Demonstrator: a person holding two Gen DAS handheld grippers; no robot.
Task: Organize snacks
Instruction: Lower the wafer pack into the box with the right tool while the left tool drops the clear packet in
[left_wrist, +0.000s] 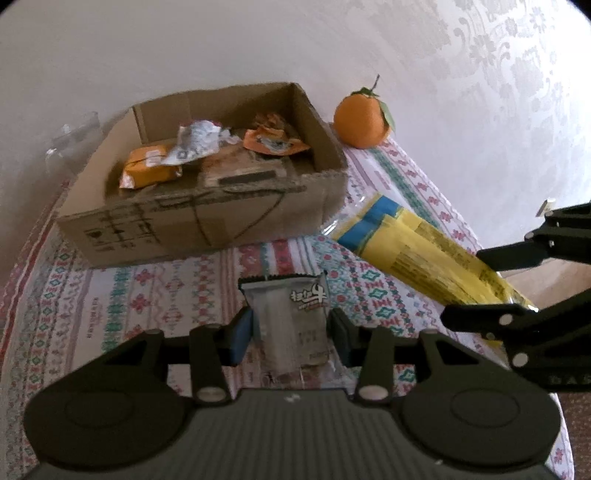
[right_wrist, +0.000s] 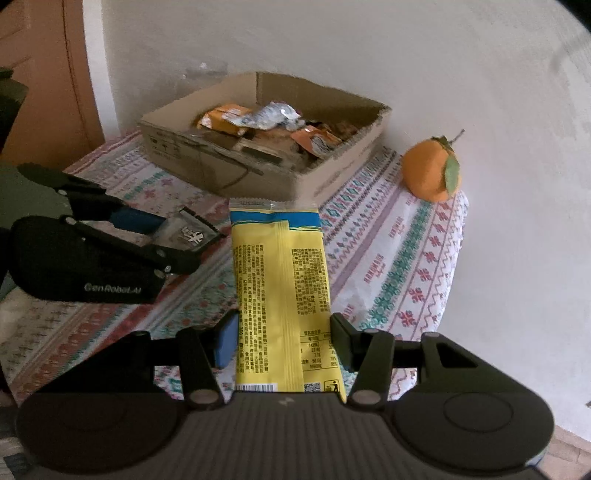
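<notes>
Each gripper clamps a packet, left gripper (left_wrist: 290, 334) a grey foil snack (left_wrist: 291, 317), right gripper (right_wrist: 284, 341) a long yellow wrapper (right_wrist: 280, 295); either slippery packet could slide free before reaching the open cardboard box (left_wrist: 207, 221) ahead.

I cannot see the near end of the grey snack packet (left_wrist: 291, 325); it runs under the left gripper (left_wrist: 291, 332) body. The near end of the yellow packet (right_wrist: 280, 295) is likewise covered by the right gripper (right_wrist: 282, 343), and its small print is too fine to read. In the left wrist view, the right gripper's body is cut off at the right edge. Inside the cardboard box (left_wrist: 207, 221), the lower contents lie buried under the orange wrappers (left_wrist: 147, 170) and the crumpled silver wrapper (left_wrist: 195, 142); I cannot identify them. A clear object (left_wrist: 74, 136) far left of the box is too blurred to name.
</notes>
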